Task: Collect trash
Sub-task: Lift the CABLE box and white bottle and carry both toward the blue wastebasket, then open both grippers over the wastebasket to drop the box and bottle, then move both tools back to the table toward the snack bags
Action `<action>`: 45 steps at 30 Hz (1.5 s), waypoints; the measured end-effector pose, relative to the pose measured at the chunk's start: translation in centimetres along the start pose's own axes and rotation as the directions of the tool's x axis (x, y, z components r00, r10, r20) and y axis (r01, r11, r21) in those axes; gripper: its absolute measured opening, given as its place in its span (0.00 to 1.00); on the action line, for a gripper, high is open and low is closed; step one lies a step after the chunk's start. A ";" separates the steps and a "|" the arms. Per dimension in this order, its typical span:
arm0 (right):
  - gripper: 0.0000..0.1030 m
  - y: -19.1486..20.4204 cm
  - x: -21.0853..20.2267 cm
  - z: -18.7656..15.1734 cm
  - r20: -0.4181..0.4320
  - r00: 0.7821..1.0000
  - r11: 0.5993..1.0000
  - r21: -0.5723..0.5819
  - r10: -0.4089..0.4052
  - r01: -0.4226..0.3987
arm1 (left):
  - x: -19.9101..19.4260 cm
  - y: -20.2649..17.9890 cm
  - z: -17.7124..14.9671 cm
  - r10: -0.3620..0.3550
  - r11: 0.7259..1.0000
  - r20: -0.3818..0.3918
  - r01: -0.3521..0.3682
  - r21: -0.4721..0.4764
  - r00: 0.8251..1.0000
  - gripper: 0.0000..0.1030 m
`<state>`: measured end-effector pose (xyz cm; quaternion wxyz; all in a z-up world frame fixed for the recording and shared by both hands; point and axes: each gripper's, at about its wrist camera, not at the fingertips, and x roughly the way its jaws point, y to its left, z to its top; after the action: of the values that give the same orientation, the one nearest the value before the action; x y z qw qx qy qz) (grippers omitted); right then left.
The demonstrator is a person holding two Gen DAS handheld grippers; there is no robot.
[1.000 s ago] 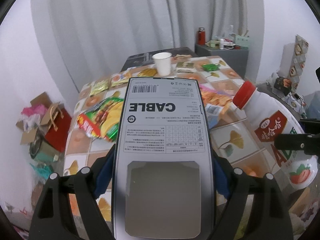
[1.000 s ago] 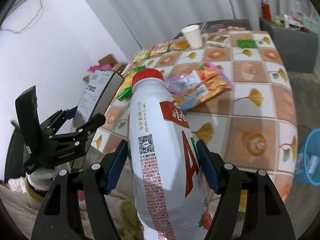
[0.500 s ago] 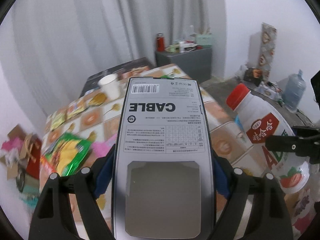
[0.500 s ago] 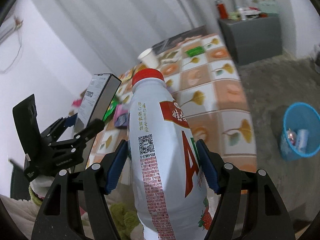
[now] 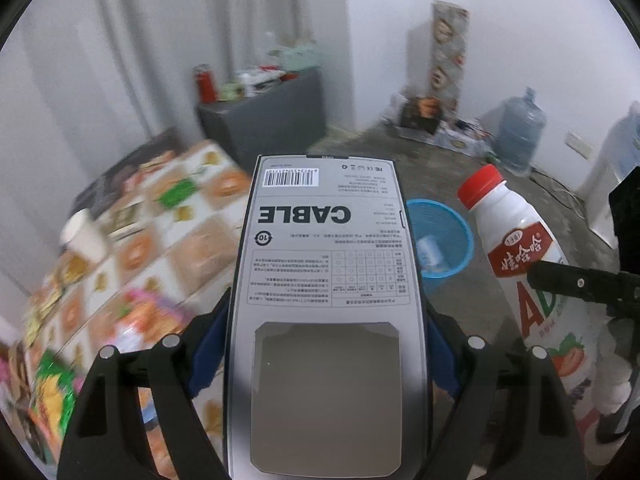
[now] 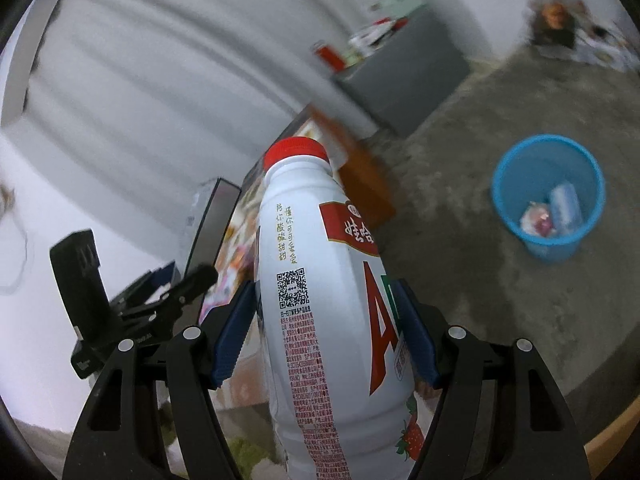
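Left gripper [image 5: 326,344] clamps the box [image 5: 326,280]; right gripper [image 6: 324,332] clamps the bottle [image 6: 332,300]. Neither is binned yet. The bin [image 6: 548,192], frame right, holds some trash; wrappers [image 5: 52,392] remain lower left.

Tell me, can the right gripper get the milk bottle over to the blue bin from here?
Probably yes. The right gripper grips the milk bottle, and only bare floor shows between it and the blue bin, whose top is open with some trash already inside.
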<state>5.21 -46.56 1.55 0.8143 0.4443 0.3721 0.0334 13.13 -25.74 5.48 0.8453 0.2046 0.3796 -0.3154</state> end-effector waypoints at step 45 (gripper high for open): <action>0.73 -21.6 -0.8 3.6 0.108 0.931 0.830 0.497 -0.348 0.252 | 21.0 -12.2 13.9 -0.398 0.914 -0.166 0.374 -0.156 0.902 0.83</action>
<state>0.99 -62.45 -13.00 0.7075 0.5670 0.3529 -0.2310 22.64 -50.53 -3.22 0.7358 0.1035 0.5114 -0.4317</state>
